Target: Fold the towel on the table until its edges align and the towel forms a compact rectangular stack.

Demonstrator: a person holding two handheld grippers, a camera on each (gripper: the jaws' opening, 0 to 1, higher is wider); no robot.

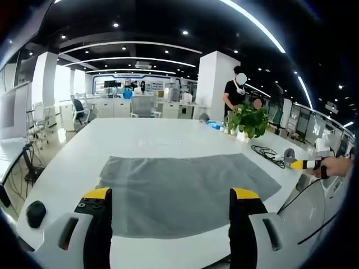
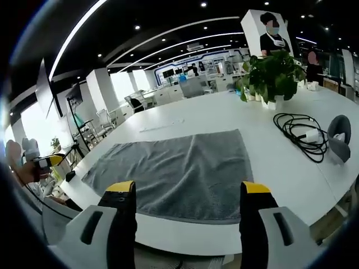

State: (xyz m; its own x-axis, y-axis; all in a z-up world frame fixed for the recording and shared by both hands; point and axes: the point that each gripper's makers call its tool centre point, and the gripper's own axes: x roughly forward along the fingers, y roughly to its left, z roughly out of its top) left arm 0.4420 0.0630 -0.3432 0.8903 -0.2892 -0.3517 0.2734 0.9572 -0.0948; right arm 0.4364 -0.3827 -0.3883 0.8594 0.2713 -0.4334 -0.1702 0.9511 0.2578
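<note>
A grey towel (image 1: 185, 190) lies spread flat on the white table (image 1: 157, 137), its long edge toward me. My left gripper (image 1: 171, 196) hovers over the towel's near edge, jaws wide apart and holding nothing. In the left gripper view the right gripper (image 1: 305, 164) appears small at the far right, held by a hand (image 1: 338, 166) beyond the table edge. In the right gripper view the towel (image 2: 179, 168) lies flat ahead. My right gripper (image 2: 188, 188) stands open above the towel's near edge. The left gripper (image 2: 47, 161) shows at the far left of that view, off the table.
A potted plant (image 2: 272, 73) stands at the back of the table (image 2: 224, 115), with a coiled black cable (image 2: 303, 131) and a round grey device (image 2: 339, 131) beside it. A black object (image 1: 36, 213) lies at the table's left corner. A person (image 1: 235, 92) stands behind the plant (image 1: 252, 120).
</note>
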